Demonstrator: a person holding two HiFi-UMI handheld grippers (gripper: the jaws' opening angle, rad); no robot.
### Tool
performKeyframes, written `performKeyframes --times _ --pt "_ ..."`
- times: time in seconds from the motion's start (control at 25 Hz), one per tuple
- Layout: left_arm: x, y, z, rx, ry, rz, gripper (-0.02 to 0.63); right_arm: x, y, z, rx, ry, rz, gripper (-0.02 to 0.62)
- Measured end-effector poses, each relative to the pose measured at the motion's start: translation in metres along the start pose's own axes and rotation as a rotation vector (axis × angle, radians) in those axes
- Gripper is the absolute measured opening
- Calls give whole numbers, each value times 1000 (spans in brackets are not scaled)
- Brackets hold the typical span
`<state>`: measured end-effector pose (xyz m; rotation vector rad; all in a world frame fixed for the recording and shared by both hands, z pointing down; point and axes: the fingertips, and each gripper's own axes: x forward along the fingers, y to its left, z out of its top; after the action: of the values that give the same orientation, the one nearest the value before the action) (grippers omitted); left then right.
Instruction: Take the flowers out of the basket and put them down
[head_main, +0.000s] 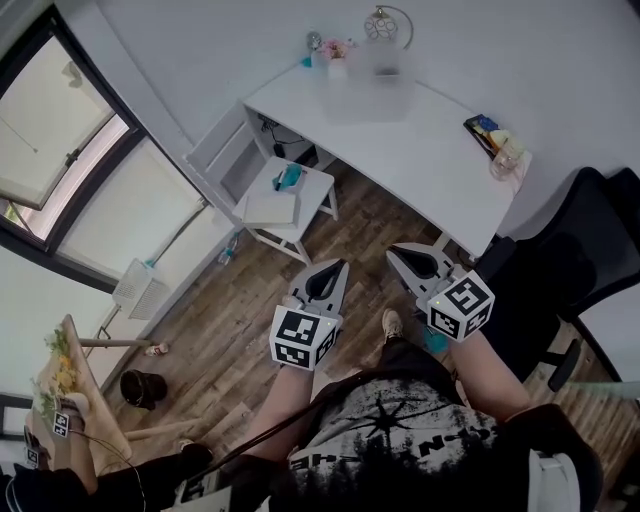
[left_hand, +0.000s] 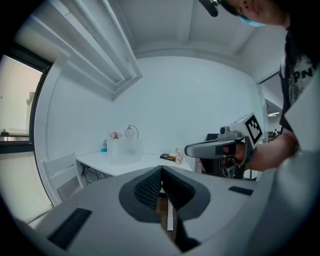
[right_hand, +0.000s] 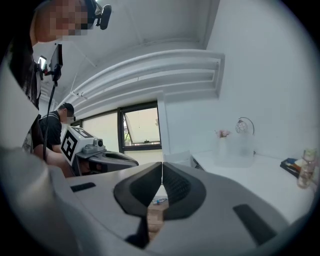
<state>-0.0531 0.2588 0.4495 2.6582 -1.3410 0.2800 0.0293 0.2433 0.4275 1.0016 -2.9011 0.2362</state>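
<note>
A translucent white basket stands at the far side of the white desk. Pink flowers show at its left back corner; whether they sit inside it I cannot tell. The left gripper view has the basket and flowers far off, and so does the right gripper view: basket, flowers. My left gripper and right gripper are held side by side over the wood floor, short of the desk. Both are shut and hold nothing.
A small white chair with a teal object stands left of the desk. A black office chair is at the right. Books and a glass jar lie at the desk's right end. Another person stands at a wooden table at lower left.
</note>
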Motion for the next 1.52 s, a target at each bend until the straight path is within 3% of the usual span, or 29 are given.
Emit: performKeyframes --times 0.4,0.88,1.24,1.52 --pt "75 52 23 -30 -10 40 14 57 -78 21 -14 -2 44 17" --pt "167 82 48 -67 -14 109 14 92 -170 32 -20 26 123 17" --pt "209 97 53 -89 -8 173 14 108 -206 26 -17 42 202 17" --pt "229 102 54 -84 3 174 14 113 -228 23 -7 41 196 17"
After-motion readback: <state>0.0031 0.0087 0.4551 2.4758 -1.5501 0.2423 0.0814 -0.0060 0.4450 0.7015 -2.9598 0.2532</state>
